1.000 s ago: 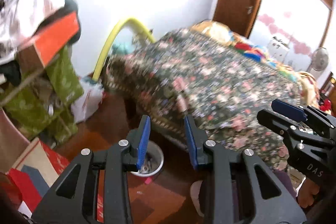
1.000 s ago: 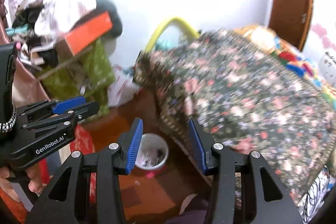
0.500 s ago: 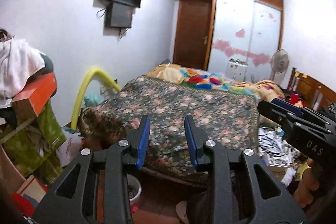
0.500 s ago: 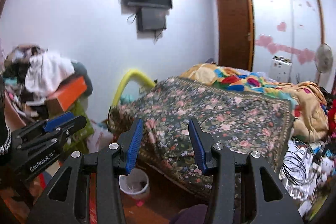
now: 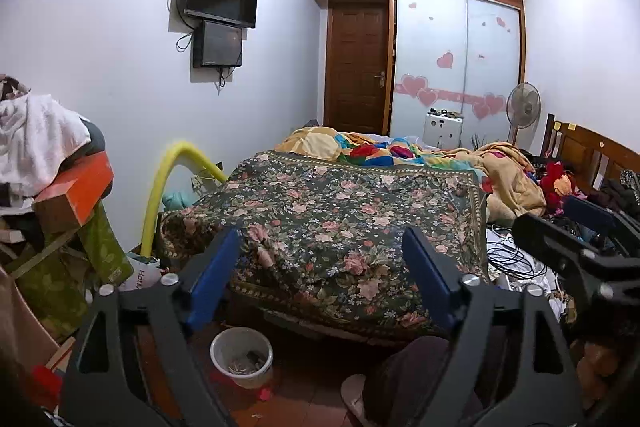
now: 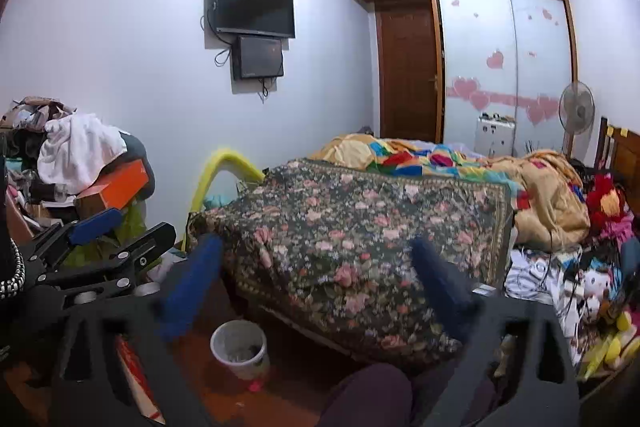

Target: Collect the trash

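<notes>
Both jaws opening with nothing between them, the left hand-held gripper [image 5: 320,263] and right hand-held gripper [image 6: 320,275] look over the bed [image 5: 340,223]; the white bin [image 5: 242,355] at six o'clock holds scraps, a pink scrap [image 5: 264,393] beside it uncollected.

A dark green blanket with pink roses [image 5: 340,223] covers the near end of the bed; a patchwork quilt of red, blue and yellow [image 5: 372,149] lies far behind it. Pink hearts dot the frosted white wardrobe doors [image 5: 456,67]. The round plastic bin [image 5: 242,357] is white.
</notes>
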A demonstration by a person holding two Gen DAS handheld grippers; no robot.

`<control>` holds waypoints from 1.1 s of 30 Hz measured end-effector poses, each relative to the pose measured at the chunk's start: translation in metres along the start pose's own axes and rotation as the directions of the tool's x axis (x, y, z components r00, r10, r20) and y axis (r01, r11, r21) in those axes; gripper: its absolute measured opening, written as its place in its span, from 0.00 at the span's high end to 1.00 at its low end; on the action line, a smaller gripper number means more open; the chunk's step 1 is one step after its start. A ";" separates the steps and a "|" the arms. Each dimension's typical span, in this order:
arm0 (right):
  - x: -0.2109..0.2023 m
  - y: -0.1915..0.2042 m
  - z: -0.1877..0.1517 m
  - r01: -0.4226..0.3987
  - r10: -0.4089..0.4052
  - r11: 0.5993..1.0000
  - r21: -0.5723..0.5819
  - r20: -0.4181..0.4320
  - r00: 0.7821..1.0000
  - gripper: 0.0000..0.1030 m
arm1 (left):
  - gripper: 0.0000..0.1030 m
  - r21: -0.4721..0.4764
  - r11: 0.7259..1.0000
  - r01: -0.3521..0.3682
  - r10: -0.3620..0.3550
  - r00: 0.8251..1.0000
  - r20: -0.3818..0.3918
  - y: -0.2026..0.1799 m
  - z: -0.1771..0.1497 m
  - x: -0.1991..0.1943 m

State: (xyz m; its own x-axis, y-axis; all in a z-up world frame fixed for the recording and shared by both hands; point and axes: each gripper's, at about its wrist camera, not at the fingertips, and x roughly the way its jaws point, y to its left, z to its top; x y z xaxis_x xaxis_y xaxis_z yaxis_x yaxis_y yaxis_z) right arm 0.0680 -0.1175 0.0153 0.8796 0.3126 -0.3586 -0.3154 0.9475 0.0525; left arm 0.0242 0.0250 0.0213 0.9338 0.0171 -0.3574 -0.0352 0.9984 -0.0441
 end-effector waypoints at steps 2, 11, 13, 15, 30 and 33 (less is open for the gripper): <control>-0.004 -0.005 -0.003 0.018 -0.018 0.999 0.035 0.009 1.000 0.00 | 0.17 -0.002 1.000 0.001 -0.001 1.000 -0.003 0.001 -0.003 -0.002; -0.011 -0.015 -0.008 0.045 -0.044 0.996 0.077 -0.012 0.999 0.00 | 0.16 0.003 1.000 -0.002 0.002 1.000 -0.003 -0.003 -0.005 -0.005; -0.011 -0.016 -0.007 0.045 -0.044 0.996 0.081 -0.015 0.999 0.00 | 0.16 0.004 1.000 -0.002 0.002 1.000 -0.003 -0.004 -0.005 -0.005; -0.011 -0.014 -0.009 0.045 -0.044 0.996 0.079 -0.016 0.999 0.00 | 0.16 0.009 1.000 0.000 0.000 1.000 -0.003 -0.004 -0.006 -0.006; -0.009 -0.009 -0.013 0.072 -0.071 0.997 0.036 -0.029 0.997 0.00 | 0.15 0.015 1.000 0.006 -0.006 1.000 -0.030 0.008 -0.010 0.003; -0.009 -0.009 -0.013 0.071 -0.070 0.997 0.031 -0.034 0.997 0.00 | 0.15 0.019 1.000 0.007 -0.006 0.999 -0.033 0.009 -0.011 0.004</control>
State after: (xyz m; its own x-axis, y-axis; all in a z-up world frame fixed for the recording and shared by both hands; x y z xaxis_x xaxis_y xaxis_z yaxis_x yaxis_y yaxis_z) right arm 0.0581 -0.1297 0.0065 0.8871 0.2428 -0.3925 -0.2406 0.9690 0.0556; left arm 0.0236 0.0332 0.0090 0.9217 0.0093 -0.3878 -0.0223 0.9993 -0.0290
